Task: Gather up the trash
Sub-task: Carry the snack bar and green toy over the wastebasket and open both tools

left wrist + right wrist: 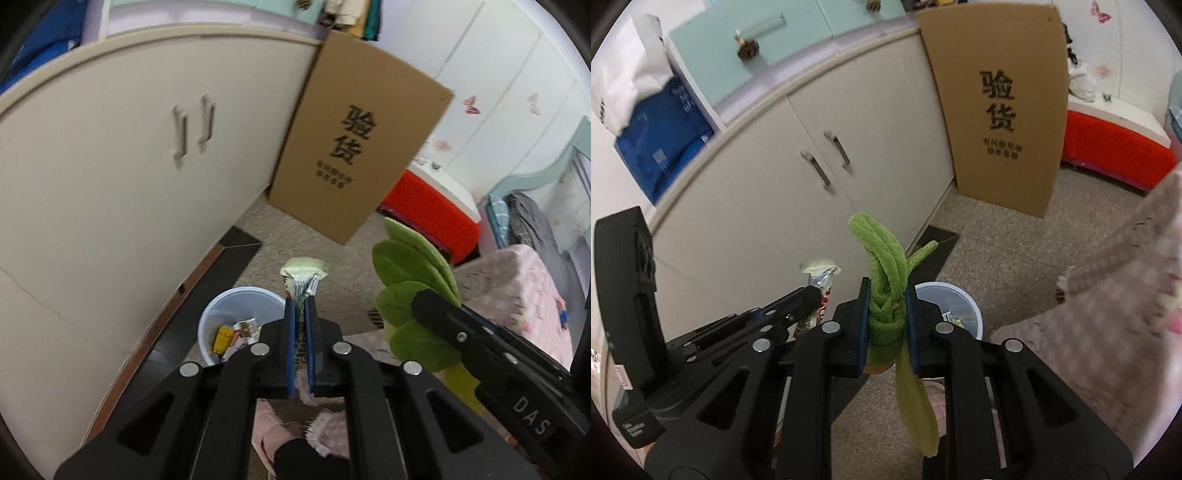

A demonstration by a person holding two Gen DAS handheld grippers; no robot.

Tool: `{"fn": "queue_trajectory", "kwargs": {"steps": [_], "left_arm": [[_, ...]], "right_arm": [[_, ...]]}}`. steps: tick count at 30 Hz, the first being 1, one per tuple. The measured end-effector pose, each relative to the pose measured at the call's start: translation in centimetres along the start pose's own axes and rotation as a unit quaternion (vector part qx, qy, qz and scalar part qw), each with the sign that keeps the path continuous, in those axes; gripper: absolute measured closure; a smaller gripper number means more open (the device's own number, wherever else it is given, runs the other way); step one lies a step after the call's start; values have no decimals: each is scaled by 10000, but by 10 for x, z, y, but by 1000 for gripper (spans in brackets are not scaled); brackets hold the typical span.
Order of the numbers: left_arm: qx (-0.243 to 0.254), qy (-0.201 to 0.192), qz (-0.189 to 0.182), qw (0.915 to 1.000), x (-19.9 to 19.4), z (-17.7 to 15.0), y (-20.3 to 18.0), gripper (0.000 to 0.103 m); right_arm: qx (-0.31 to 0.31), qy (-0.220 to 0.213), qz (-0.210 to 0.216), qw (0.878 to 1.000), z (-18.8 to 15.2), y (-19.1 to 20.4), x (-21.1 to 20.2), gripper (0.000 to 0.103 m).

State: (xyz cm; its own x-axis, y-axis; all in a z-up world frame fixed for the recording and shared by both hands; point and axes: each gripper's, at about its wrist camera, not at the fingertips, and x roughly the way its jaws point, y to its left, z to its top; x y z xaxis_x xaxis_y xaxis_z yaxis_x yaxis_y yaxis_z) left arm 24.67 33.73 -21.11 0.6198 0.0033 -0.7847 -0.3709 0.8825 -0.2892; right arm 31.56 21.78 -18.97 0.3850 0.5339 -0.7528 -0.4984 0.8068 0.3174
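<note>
So my left gripper [301, 295] has its jaws clamped tight on a crumpled snack wrapper [303, 275], silvery with a pale yellowish top that sticks out past my fingertips. It's up in the air, just beside and a bit past the rim of the white trash bin [236, 299] sitting on the floor below. The bin already has some scraps in it, a yellow packet [222, 338] and a few bits of white paper.

My right gripper [888, 306] is closed on a green plush leafy thing [886, 269], soft fabric leaves bunched up between the pads, with one long strip dangling down under my fingers. From the right wrist view the same bin [955, 295] is right behind the plush, down on the floor, and the left gripper's wrapper [822, 277] shows off to the side.

Around us: cream cabinet doors [129, 166] with two handles, a tall cardboard box [362, 147] with black printed characters leaning against the cabinet, a red storage box [436, 218] further back, and a pink blanket [517, 295] on the right.
</note>
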Motion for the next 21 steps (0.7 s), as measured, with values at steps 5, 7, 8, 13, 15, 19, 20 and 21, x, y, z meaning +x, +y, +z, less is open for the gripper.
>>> {"fn": "queue_trajectory", "kwargs": {"steps": [5,7,8,13,15,19,20,21], "left_arm": [[-150,159,221,9995,33,6,25,98],[-185,190,300,9992,43,7,31,98],[-186,198,346,9990,47,8,33,98],[-178,306,470,9983,67,9,39,98],[-163,339,480,9981,72,7,40,98],[-163,408,481,9979,82,5,40,98],[-163,419,476,9979,83,4,39,98],[-159,438,466,9978,85,3,38,98]], "right_arm": [[-35,113,29,9999,0,-5,43,73],[-12,98,-66,9999,0,-10,57,47],[-22,68,-196,9998,-1,-13,62,40],[11,221,-159,9996,-11,-25,78,40],[-22,222,-232,9995,-14,-26,79,40],[15,205,-289,9994,-15,-29,78,39],[23,187,-305,9994,-14,-30,78,39],[34,171,-325,9993,-14,-30,77,39]]}}
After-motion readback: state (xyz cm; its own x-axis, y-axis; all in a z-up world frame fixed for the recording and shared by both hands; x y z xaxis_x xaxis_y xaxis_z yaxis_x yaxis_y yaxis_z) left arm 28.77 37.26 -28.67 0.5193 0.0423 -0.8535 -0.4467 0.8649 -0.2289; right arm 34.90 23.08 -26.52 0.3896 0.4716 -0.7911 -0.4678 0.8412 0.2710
